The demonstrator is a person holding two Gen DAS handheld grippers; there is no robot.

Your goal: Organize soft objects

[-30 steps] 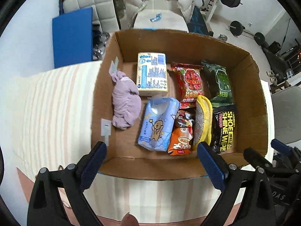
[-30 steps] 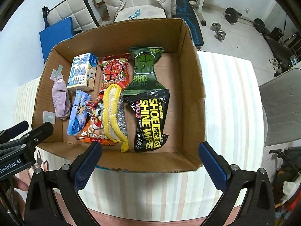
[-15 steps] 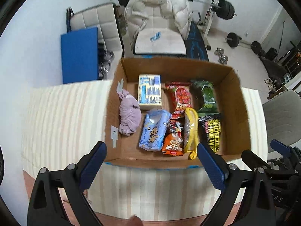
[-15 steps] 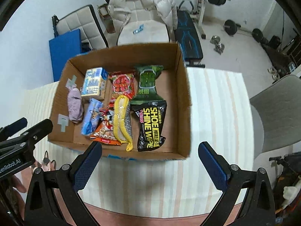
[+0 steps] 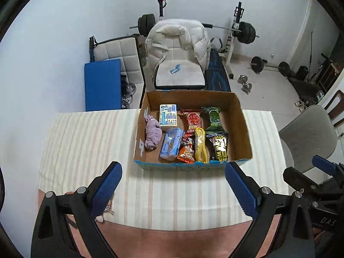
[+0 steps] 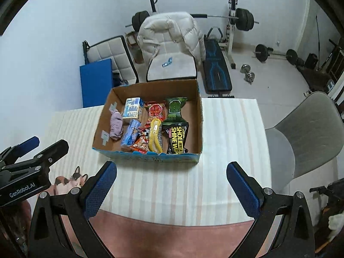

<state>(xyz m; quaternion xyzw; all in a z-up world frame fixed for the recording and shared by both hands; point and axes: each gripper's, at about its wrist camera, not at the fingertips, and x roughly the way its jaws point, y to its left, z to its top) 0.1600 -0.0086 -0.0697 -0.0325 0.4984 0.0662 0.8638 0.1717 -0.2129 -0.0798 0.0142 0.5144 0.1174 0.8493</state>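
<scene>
A cardboard box (image 5: pixel 244 124) (image 6: pixel 200 120) stands on the striped table. In it lie a lilac cloth (image 5: pixel 152 134) (image 6: pixel 116 124), a blue-white tissue pack (image 5: pixel 168 118) (image 6: pixel 132 108), a light blue pack (image 5: pixel 171 146) (image 6: pixel 130 135), red (image 5: pixel 193 121), green (image 5: pixel 212 119) (image 6: pixel 176 109) and orange (image 5: pixel 186 154) packets, a yellow sponge (image 5: pixel 201 145) (image 6: pixel 155 138) and a black shoe-wipe pack (image 5: pixel 219 148) (image 6: pixel 177 137). My left gripper (image 5: pixel 173 189) and right gripper (image 6: pixel 172 188) are open and empty, well back from the box and above the table's near edge.
The striped tablecloth (image 5: pixel 86 142) (image 6: pixel 232 133) spreads around the box. A grey chair (image 6: pixel 305 135) stands to the right. Behind the table are a chair with a white jacket (image 5: pixel 178 40), a blue board (image 5: pixel 102 86) and weights on the floor.
Both grippers have pulled back and up from the box, which now looks smaller and farther. Both stay open; the box contents have not moved.
</scene>
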